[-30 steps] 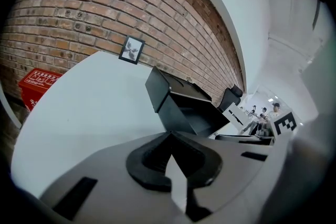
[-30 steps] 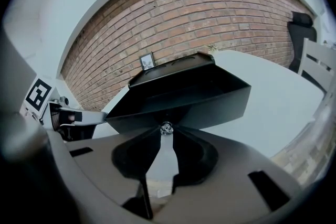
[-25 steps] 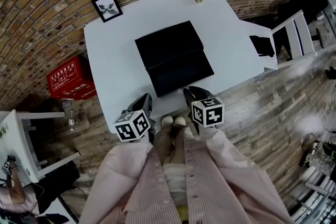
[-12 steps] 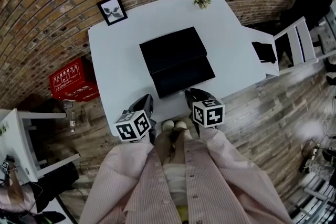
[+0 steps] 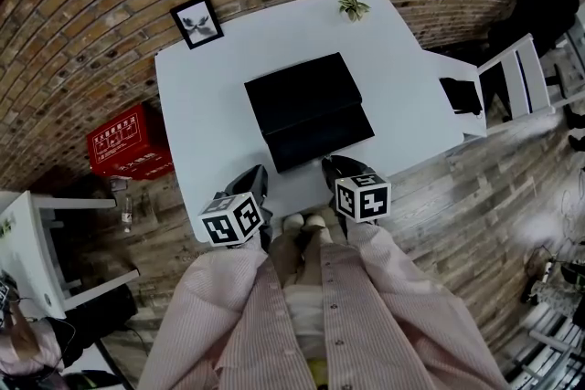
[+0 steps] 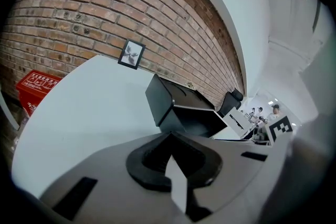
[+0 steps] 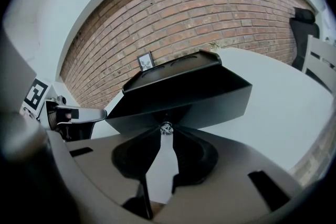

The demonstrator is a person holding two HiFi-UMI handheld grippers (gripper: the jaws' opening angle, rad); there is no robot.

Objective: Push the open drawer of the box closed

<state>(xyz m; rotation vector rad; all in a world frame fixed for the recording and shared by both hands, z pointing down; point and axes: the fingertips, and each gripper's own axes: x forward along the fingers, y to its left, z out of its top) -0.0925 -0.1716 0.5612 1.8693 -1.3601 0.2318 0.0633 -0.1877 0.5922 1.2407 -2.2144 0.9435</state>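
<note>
A black box [image 5: 302, 91] lies in the middle of the white table [image 5: 201, 114], its drawer [image 5: 320, 137] pulled out toward me. My right gripper [image 5: 331, 164] sits at the table's front edge, just in front of the drawer. In the right gripper view the jaw tips [image 7: 166, 136] meet right below the drawer's small knob [image 7: 166, 127]; whether they touch it I cannot tell. My left gripper [image 5: 253, 182] rests left of the drawer front, apart from it. Its jaws [image 6: 169, 135] are closed to a point with nothing between, and the box [image 6: 165, 102] stands ahead to the right.
A framed picture [image 5: 196, 20] and a small plant [image 5: 353, 6] stand at the table's far edge by the brick wall. A red crate [image 5: 128, 144] sits on the floor to the left. A white chair [image 5: 512, 73] and a side table with a black object [image 5: 460, 93] are on the right.
The head view has shifted slightly, so the table and box sit a little lower in the picture. Both grippers stay at the front edge. The drawer is still open.
</note>
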